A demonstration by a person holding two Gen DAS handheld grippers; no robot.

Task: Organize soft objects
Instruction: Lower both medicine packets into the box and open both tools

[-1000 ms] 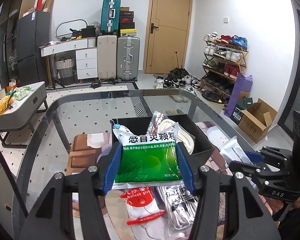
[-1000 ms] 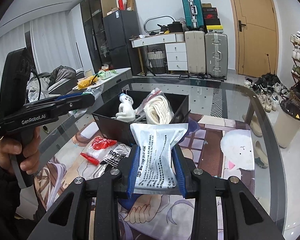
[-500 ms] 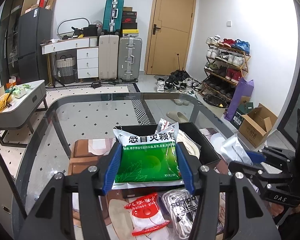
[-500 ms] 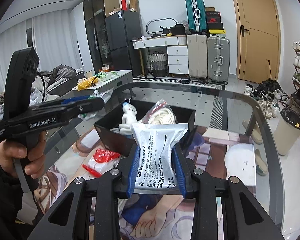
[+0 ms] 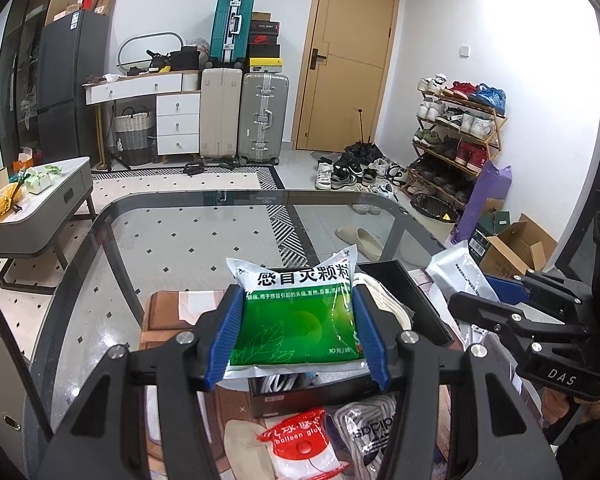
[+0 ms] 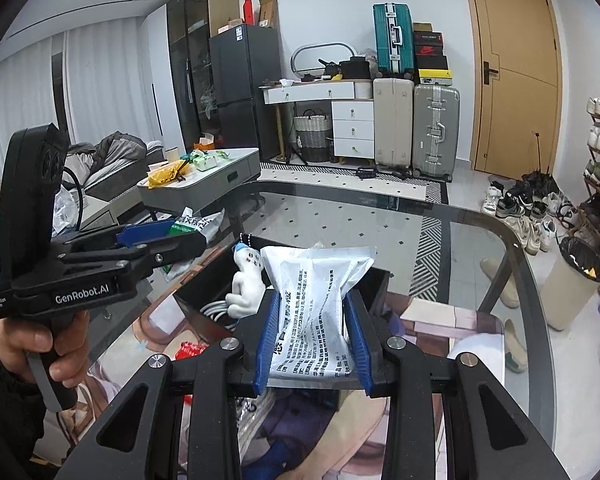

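Observation:
My left gripper (image 5: 296,334) is shut on a green and white medicine packet (image 5: 298,320), held up over the near side of a black open box (image 5: 404,284) on the glass table. My right gripper (image 6: 312,340) is shut on a white printed packet (image 6: 314,304), raised above the same black box (image 6: 198,302). Inside the box are a small white plush figure (image 6: 246,284) and coiled white rope (image 5: 380,292). Each gripper shows in the other's view: the right one (image 5: 480,280) with its packet, the left one (image 6: 168,232) with a hand on its handle.
On the table in front of the box lie a red balloon-glue bag (image 5: 300,444) and a clear Adidas bag (image 5: 370,430). A printed mat (image 6: 440,320) covers part of the glass table (image 5: 172,240). Beyond are suitcases, a side table and a shoe rack.
Both grippers have risen and moved forward over the black box with their packets still held. The bags on the table have slid lower in the left wrist view.

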